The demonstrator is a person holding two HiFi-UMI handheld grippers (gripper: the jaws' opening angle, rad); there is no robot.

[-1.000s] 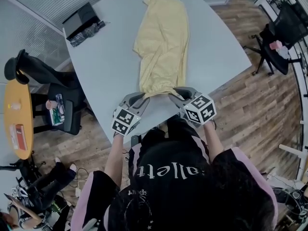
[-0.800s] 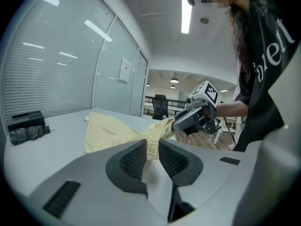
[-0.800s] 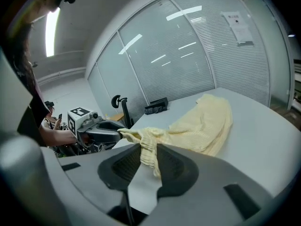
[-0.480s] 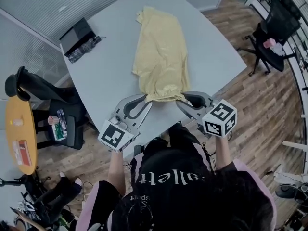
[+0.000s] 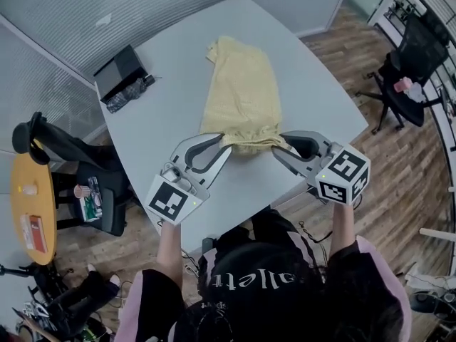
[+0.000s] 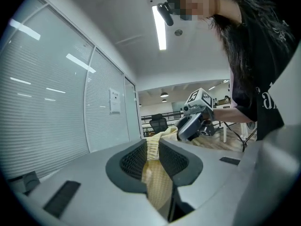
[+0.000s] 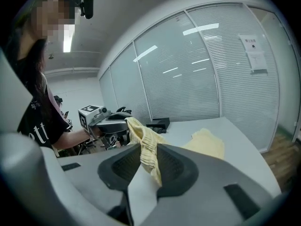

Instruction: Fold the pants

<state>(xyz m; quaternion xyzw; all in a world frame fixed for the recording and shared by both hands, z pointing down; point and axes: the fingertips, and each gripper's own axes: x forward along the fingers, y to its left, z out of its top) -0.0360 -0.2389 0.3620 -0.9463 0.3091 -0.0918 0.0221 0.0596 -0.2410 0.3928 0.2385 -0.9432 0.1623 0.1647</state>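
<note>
**Left gripper** (image 5: 225,142) — closed on the yellow pants (image 5: 242,95). In the left gripper view the gathered, elasticated edge of the fabric is pinched between the two ribbed pads. A fold of cloth hangs down on the near side of the jaws.

**Right gripper** (image 5: 278,145) — closed on the same elasticated edge. In the right gripper view the band runs between the pads and a strip of fabric drapes over the jaw towards the camera.

**Position of the pants relative to the grippers**
- The two grippers hold the near end of the pants, one at each corner, and the edge spans the gap between them.
- The jaw tips point inward at each other across that edge. The marker cubes face outward, towards the person.
- The held end is raised off the grey counter (image 5: 164,120).
- The rest of the garment extends away from both grippers and lies flat along the counter, with its far end well apart from the jaws.
- The fabric is lightly creased and is narrower at the held end than in the middle.

**Surroundings** — a black box (image 5: 120,68) sits near the counter's far left corner, well apart from the left gripper and the pants. A black office chair (image 5: 417,38) stands on the wooden floor beyond the right gripper.
</note>
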